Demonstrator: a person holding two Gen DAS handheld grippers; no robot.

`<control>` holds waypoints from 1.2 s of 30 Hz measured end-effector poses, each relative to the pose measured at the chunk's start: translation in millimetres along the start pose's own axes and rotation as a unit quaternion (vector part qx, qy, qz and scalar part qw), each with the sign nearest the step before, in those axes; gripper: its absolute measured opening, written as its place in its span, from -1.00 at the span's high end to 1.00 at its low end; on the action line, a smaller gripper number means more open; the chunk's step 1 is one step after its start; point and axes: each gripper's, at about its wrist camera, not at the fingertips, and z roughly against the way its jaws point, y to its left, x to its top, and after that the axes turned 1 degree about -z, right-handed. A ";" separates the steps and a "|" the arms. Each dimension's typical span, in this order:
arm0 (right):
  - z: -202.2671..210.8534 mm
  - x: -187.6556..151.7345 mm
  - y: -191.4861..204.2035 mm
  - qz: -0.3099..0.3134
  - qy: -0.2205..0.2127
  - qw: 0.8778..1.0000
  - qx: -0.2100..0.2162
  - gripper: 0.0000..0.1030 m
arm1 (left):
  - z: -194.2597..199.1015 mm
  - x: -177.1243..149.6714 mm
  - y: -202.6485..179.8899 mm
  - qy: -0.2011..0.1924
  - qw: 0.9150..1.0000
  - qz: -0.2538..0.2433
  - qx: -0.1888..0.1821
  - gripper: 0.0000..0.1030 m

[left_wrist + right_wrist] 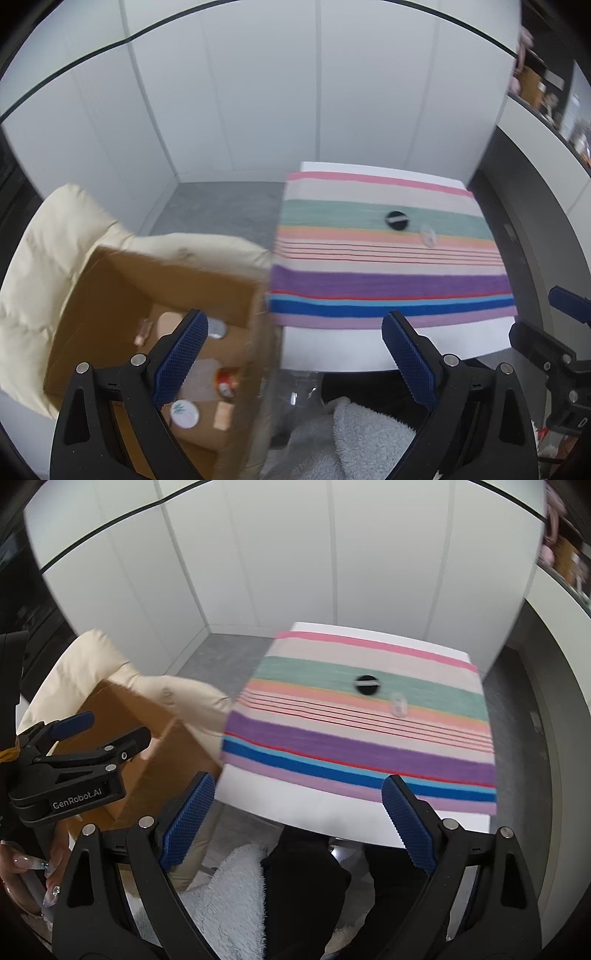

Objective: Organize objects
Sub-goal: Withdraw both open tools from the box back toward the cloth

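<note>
Blue-padded fingers of the left gripper (pixel 291 354) stand wide apart and empty in the left wrist view, above a cardboard box (pixel 122 295) holding a white lid (pixel 184 413), a red-topped jar (pixel 226 380) and other small items. Beyond, a black disc (pixel 397 220) and a clear item (pixel 427 235) lie just beside each other on a striped cloth (pixel 388 284). From the right wrist view, the right gripper (pixel 298 819) is likewise spread, empty, before the table (pixel 295 808); "GenRobot.AI" is printed on the left tool's body.

matt woven striped cloth (pixel 391 258) – plain brown cardboard box (pixel 122 295) – fluffy fleece (pixel 229 897).
</note>
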 end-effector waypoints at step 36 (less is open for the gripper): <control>-175.4 33.5 -190.3 -0.104 0.039 0.992 -0.057 -0.82 | -201.2 86.5 -117.8 0.089 0.994 -0.054 -0.029 -0.87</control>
